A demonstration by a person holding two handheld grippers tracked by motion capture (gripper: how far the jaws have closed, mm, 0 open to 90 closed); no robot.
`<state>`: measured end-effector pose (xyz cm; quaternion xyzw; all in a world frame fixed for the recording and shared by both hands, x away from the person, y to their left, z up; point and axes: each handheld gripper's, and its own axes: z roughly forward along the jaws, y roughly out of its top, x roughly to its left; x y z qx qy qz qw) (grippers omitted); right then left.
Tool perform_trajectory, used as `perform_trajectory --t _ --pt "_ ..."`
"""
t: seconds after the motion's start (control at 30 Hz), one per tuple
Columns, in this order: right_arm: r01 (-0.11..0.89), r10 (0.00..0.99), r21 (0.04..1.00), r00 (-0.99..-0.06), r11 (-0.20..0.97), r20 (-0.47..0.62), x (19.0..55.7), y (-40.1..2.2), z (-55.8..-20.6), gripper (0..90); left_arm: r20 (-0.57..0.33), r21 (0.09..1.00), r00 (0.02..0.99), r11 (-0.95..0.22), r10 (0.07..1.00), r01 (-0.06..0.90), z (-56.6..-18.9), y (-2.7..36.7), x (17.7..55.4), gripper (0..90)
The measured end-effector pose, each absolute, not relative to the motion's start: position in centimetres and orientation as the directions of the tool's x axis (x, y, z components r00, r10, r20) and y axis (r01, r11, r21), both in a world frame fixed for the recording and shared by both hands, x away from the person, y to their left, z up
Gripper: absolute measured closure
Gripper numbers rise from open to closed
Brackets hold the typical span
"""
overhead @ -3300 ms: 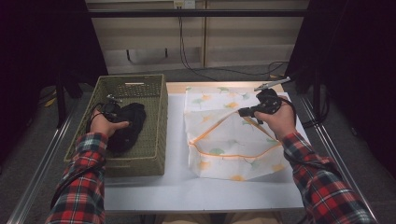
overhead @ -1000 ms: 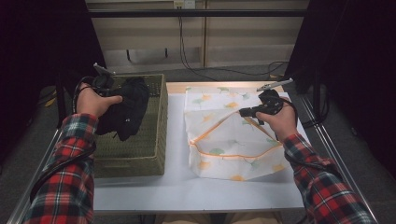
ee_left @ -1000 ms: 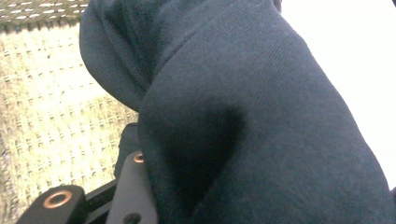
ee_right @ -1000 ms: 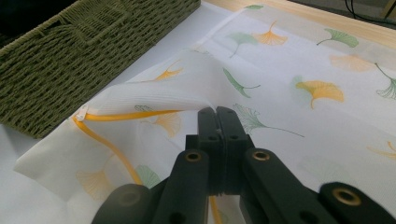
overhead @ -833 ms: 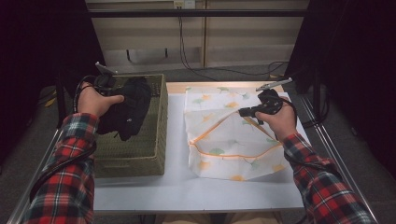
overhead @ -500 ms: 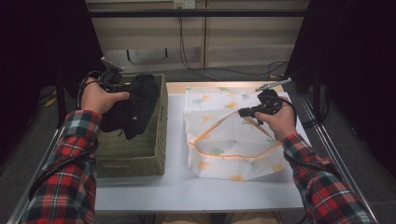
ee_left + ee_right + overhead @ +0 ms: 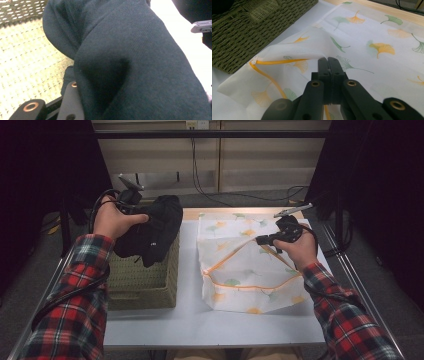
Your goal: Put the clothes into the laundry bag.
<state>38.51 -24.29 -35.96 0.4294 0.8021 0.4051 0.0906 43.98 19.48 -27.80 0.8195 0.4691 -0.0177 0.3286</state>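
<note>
My left claw (image 7: 134, 209) is clamped on a bundled dark, near-black knit garment (image 7: 152, 230), which I have lifted clear above the rim of the olive-green woven rectangular basket (image 7: 145, 282) at about nine o'clock on the white worktop (image 7: 200, 320); the cloth hangs down from the claw and its lower folds drape over the basket's far right corner. In the left gripper view the dark fabric (image 7: 135, 65) bulges over my jaws, with the basket's pale woven floor beneath it. My right claw (image 7: 261, 240), at about two o'clock, is clenched tight on the upper edge of the white mesh laundry bag printed with yellow and green ginkgo leaves and trimmed with an orange zip (image 7: 240, 270). In the right gripper view the pinched flap (image 7: 297, 51) is raised off the bag, so the mouth gapes toward the basket.
</note>
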Motion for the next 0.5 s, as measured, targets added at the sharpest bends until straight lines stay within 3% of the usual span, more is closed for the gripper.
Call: perform_trajectory --t 0.5 --pt "0.618 0.761 0.726 -0.615 0.302 0.206 38.5 -24.3 -36.0 90.0 -0.338 0.517 0.632 -0.423 0.698 0.744 -26.3 16.6 43.3 58.9"
